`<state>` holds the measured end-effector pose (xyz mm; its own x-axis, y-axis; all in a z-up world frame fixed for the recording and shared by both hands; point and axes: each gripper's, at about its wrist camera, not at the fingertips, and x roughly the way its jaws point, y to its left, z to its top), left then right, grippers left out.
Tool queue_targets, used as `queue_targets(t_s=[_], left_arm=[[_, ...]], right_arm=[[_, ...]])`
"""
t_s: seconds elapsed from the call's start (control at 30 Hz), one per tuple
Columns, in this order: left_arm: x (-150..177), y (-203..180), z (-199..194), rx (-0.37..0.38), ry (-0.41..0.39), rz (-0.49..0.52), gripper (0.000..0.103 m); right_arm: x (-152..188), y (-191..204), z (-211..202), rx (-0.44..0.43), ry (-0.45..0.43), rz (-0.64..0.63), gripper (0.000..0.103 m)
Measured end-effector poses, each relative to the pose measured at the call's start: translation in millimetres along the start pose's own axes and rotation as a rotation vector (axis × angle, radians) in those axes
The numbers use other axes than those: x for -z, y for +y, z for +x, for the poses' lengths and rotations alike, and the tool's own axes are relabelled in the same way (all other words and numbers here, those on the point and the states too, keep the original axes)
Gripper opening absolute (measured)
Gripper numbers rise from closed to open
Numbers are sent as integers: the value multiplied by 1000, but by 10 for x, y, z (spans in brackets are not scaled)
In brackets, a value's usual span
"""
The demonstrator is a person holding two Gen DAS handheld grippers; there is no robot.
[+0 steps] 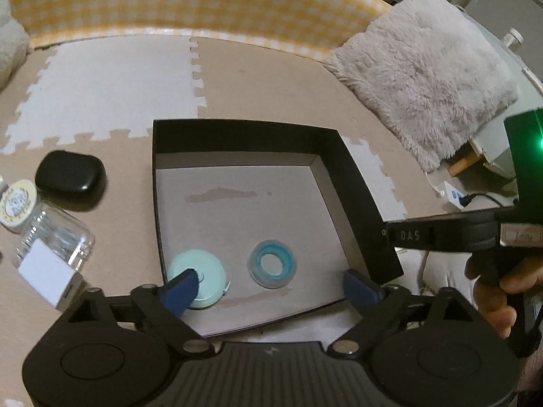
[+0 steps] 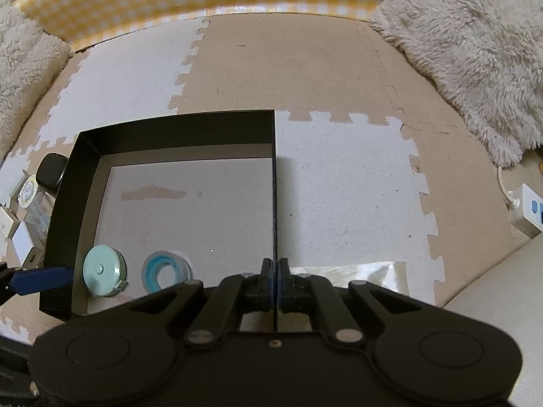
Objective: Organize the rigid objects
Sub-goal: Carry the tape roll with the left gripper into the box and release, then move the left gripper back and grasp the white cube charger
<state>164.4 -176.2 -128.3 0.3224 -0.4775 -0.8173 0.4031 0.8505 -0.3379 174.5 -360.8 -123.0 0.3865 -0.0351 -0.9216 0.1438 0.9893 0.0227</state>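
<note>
A black open box [image 1: 353,176] [image 2: 169,132] sits on the foam floor mat. Inside lie a mint round tape measure [image 1: 203,268] [image 2: 101,269] and a blue tape roll [image 1: 271,264] [image 2: 164,271]. My left gripper [image 1: 271,288] is open and empty, its fingers spread over the box's near part, the left finger above the tape measure. My right gripper [image 2: 275,278] is shut on the box's right wall [image 2: 274,203]. Left of the box lie a black case [image 1: 69,179], a clear jar [image 1: 47,227] and a white charger [image 1: 49,274].
A fluffy grey cushion [image 1: 424,78] [image 2: 475,51] lies at the right. A yellow checked edge [image 1: 169,3] runs along the back. A white power strip [image 2: 526,210] lies at the far right. The mat right of the box is bare.
</note>
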Motion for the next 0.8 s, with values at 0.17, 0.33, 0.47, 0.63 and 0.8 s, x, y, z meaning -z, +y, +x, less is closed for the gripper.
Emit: queue_targets(t_s=[0.17, 0.33, 0.47, 0.63, 0.8], left_arm=[[28, -63, -67, -21, -1, 48, 100], [61, -108, -132, -30, -8, 78, 103], [77, -137, -215, -28, -30, 105, 103], [70, -153, -417, -27, -87, 146, 103], [39, -158, -655, -45, -133, 188, 103]], right_arm=[[4, -47, -47, -22, -17, 26, 3], [7, -47, -60, -22, -18, 28, 3], [6, -53, -59, -24, -17, 29, 3], [13, -47, -60, -19, -19, 24, 3], [17, -41, -62, -18, -20, 23, 3]])
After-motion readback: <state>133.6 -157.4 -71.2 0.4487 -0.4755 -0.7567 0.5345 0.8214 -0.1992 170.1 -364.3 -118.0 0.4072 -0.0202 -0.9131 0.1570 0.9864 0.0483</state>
